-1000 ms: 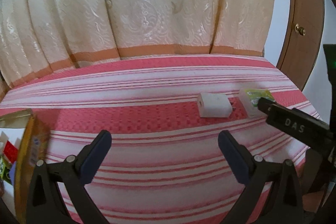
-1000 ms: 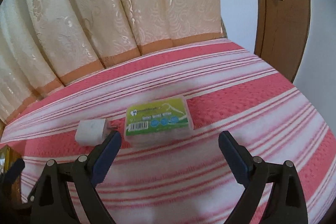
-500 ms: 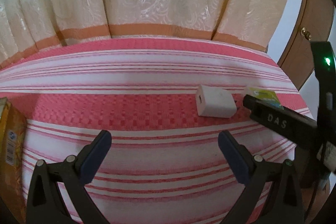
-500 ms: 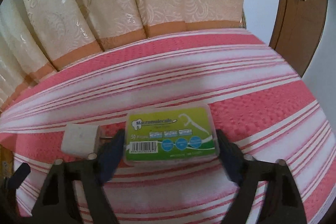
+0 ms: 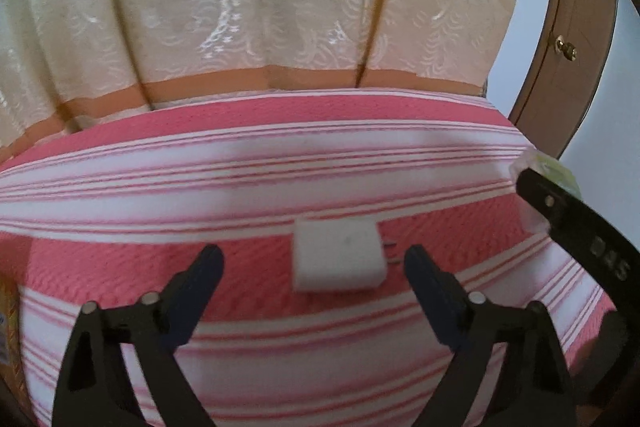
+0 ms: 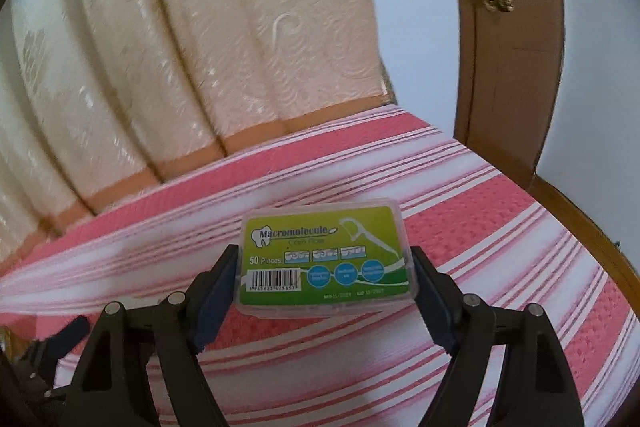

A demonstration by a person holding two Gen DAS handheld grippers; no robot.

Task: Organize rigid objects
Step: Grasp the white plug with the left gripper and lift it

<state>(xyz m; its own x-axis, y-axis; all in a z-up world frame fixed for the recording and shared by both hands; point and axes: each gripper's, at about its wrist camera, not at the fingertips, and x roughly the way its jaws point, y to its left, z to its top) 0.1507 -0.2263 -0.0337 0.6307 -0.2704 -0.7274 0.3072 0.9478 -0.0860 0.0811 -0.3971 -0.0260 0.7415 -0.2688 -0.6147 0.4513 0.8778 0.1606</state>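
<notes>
My right hand-held gripper (image 6: 322,269) clamps the floss box (image 6: 326,257); I lift it level while my left hand-held gripper (image 5: 314,259), fingers apart, straddles the charger (image 5: 336,255)

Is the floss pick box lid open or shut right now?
Shut: the floss pick box shows its green label lid lying flat and flush, clamped by the right hand-held gripper.

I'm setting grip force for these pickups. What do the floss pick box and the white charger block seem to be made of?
Floss pick box: thin clear hard plastic, glossy, judging by its see-through rim and rounded moulded corners around a green printed label.
White charger block: probably matte moulded plastic; plain opaque white with softly rounded edges, metal prongs on its right side. The blur leaves the finish uncertain.
</notes>
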